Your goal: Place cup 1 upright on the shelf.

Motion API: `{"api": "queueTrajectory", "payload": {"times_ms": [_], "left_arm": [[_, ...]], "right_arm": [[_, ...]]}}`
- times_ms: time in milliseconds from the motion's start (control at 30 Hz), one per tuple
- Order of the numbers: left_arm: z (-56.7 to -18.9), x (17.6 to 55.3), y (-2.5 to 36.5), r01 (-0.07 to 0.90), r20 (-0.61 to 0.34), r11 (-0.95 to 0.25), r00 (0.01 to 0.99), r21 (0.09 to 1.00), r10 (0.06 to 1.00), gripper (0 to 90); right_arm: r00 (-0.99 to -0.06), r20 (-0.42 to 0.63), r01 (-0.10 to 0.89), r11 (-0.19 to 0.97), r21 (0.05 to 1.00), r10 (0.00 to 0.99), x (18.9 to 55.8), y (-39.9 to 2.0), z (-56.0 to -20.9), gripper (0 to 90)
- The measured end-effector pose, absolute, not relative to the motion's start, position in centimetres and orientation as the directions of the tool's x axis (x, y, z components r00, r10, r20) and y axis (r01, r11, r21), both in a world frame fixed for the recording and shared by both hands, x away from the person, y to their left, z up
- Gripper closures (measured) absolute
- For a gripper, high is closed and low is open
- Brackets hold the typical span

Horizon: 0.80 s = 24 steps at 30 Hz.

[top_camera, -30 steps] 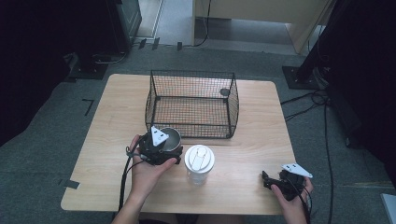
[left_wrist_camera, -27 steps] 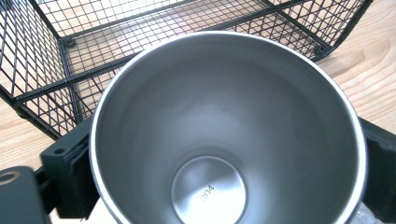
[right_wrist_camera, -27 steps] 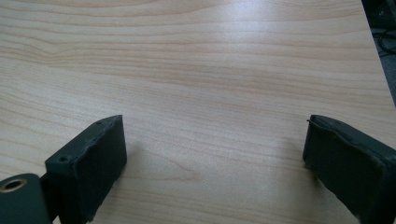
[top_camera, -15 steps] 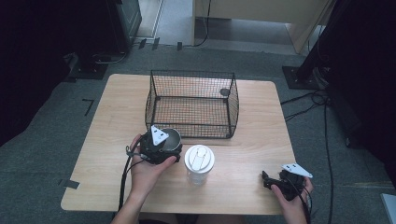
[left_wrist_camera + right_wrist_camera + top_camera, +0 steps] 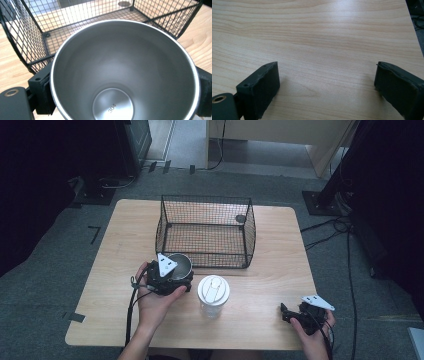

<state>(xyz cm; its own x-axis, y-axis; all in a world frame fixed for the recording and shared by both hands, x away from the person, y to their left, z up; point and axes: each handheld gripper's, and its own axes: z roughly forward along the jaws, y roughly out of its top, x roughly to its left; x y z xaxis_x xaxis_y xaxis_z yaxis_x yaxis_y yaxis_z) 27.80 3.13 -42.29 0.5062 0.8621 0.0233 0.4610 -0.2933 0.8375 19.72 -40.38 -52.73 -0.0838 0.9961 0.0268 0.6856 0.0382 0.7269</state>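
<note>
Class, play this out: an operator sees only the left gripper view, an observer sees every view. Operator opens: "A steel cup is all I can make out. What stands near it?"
Observer: A lidded white cup stands on the table, just right of your steel cup.
Operator: And the other tongs?
Observer: The right tongs are open over bare wood, holding nothing.
Operator: Anything in the wire basket?
Observer: One small dark round piece at its far right corner.
</note>
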Motion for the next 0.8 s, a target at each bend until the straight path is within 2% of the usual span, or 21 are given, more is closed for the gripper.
{"api": "queueTrajectory", "payload": {"times_ms": [800], "left_arm": [[-38.5, 27.2, 2.9, 0.272, 0.079, -0.245, 0.504, 0.931, 0.86, 7.7]], "right_arm": [[-0.082, 0.029, 0.686, 0.035, 0.727, 0.996, 19.7, -40.4, -52.7, 6.2]]}}
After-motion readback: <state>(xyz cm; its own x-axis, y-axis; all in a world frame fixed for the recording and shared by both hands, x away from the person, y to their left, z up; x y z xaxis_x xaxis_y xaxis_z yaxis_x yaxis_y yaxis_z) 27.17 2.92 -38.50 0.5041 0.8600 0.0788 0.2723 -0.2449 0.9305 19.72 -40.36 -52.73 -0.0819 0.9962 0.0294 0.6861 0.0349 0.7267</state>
